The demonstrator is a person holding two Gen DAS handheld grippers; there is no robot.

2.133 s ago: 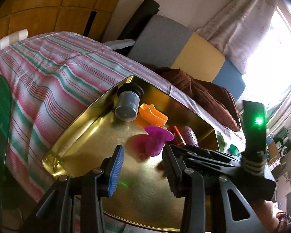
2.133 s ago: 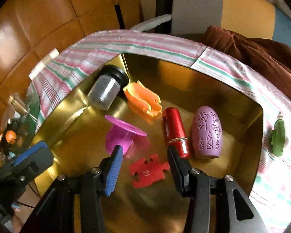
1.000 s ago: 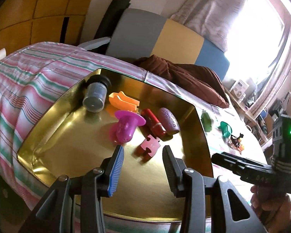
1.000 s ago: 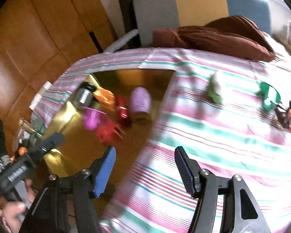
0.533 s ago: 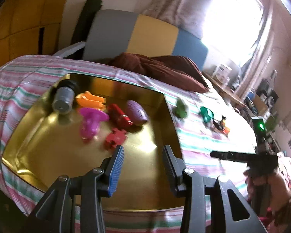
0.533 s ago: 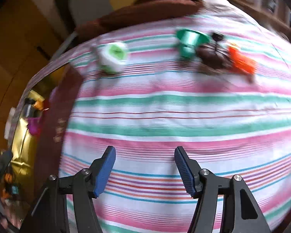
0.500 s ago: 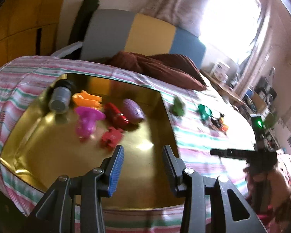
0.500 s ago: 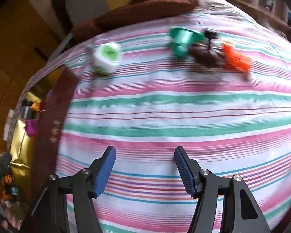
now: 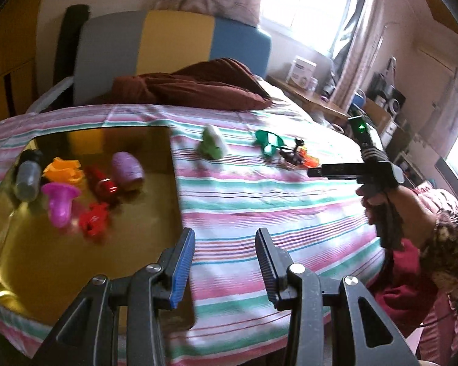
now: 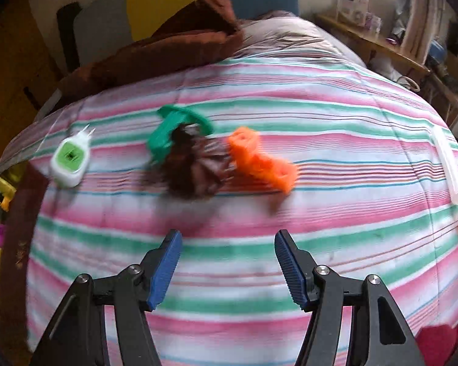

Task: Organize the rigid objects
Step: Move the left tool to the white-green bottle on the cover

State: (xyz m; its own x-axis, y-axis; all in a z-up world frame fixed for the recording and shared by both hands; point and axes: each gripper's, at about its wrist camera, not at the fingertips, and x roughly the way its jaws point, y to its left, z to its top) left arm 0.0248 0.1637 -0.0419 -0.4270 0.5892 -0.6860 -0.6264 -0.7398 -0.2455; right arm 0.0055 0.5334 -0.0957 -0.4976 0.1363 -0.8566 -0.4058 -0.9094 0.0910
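**Toys split between tray and bedspread**

Toys lie in two groups on my striped bedspread. At the left, the gold tray holds a grey jar on its side, an orange piece, a pink cup, a red tube, a red puzzle piece and a purple oval, all crowded in the tray's far half.

My left gripper hangs over the tray's right edge and the cloth beside it, jaws apart with nothing between them.

Further right, loose on the cloth, sit a white-and-green dispenser, then a green cup tipped over and touching a dark brown figure, then an orange block just beside that figure. These are blurred, so I cannot make out their finer shape. A clear stick lies well apart near the right edge.

My right gripper points down at bare stripes in front of the brown figure, jaws spread and empty. From the left camera I see my right hand gripping its handle above the cloth, right of the loose toys.

Behind everything lies a brown blanket.
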